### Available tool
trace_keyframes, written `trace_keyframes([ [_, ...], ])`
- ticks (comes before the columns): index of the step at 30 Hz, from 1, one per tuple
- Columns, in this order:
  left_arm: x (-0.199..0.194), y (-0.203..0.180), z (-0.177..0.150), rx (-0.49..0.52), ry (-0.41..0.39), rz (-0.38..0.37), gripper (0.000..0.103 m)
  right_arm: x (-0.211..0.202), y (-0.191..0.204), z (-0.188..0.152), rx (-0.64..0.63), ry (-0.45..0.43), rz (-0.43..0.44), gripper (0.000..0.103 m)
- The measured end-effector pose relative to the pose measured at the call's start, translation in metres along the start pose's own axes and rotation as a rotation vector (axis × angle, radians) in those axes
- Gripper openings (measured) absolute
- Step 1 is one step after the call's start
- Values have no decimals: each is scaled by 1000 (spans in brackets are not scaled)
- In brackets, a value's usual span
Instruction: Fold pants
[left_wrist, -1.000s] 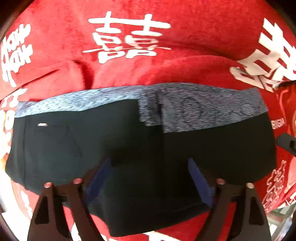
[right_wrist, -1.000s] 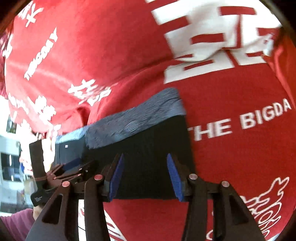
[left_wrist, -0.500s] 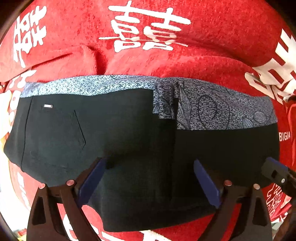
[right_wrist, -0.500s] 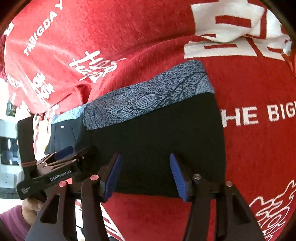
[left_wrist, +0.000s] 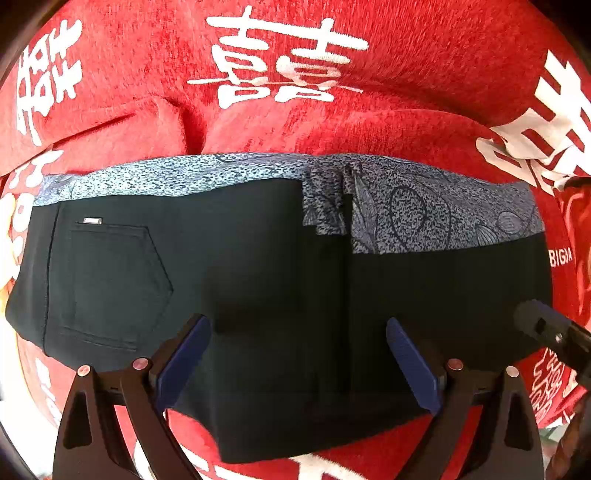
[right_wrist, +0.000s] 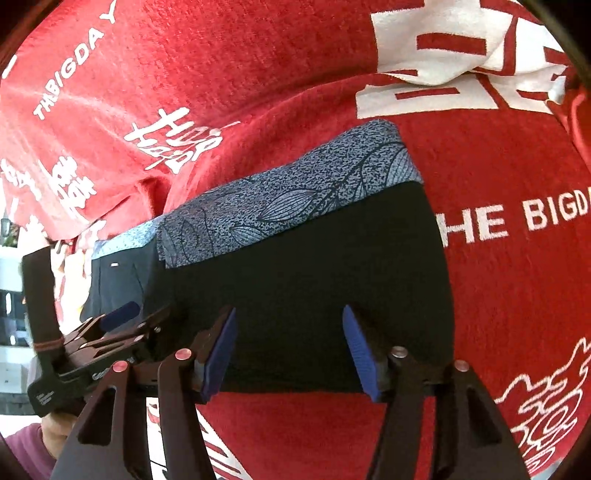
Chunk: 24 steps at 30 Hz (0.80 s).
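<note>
Black pants (left_wrist: 258, 280) with a grey leaf-patterned waistband (left_wrist: 406, 206) lie folded into a flat bundle on a red cloth (left_wrist: 369, 122); a back pocket shows at the left. My left gripper (left_wrist: 299, 350) points straight down over the near edge of the bundle, open wide, with nothing pinched. My right gripper (right_wrist: 290, 347) hovers over the bundle's right end (right_wrist: 314, 266). Its jaws are opening and its blue pads (right_wrist: 221, 350) stand apart above flat fabric, gripping nothing. Each gripper shows in the other's view: the left gripper (right_wrist: 92, 343) and the right gripper's tip (left_wrist: 546, 328).
The red cloth (right_wrist: 517, 295), printed with white characters and letters, is wrinkled behind the pants. A person's hand (right_wrist: 55, 421) in a maroon sleeve holds the left gripper. Pale furniture shows past the cloth's left edge (right_wrist: 11, 295).
Both pairs of jaws have spread wider. The right gripper has come down and closer to the pants' right end. The folded bundle lies as before.
</note>
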<state>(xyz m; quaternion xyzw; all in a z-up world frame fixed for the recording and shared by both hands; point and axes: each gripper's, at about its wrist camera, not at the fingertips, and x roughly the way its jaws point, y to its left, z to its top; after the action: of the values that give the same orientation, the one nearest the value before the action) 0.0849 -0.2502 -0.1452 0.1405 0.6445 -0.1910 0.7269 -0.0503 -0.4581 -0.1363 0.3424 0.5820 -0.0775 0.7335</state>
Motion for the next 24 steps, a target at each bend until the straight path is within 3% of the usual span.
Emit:
trace_keyframes([
  [5, -7, 12, -7, -4, 7, -31, 97, 3, 14, 2, 13, 5, -62, 68],
  [10, -14, 35, -17, -42, 10, -38, 97, 11, 40, -4, 12, 44, -45, 68],
  [19, -23, 89, -45, -123, 22, -37, 97, 38, 121, -26, -154, 118, -32, 68],
  [24, -23, 117, -56, -175, 39, -34, 97, 66, 147, -36, -243, 212, -58, 69],
])
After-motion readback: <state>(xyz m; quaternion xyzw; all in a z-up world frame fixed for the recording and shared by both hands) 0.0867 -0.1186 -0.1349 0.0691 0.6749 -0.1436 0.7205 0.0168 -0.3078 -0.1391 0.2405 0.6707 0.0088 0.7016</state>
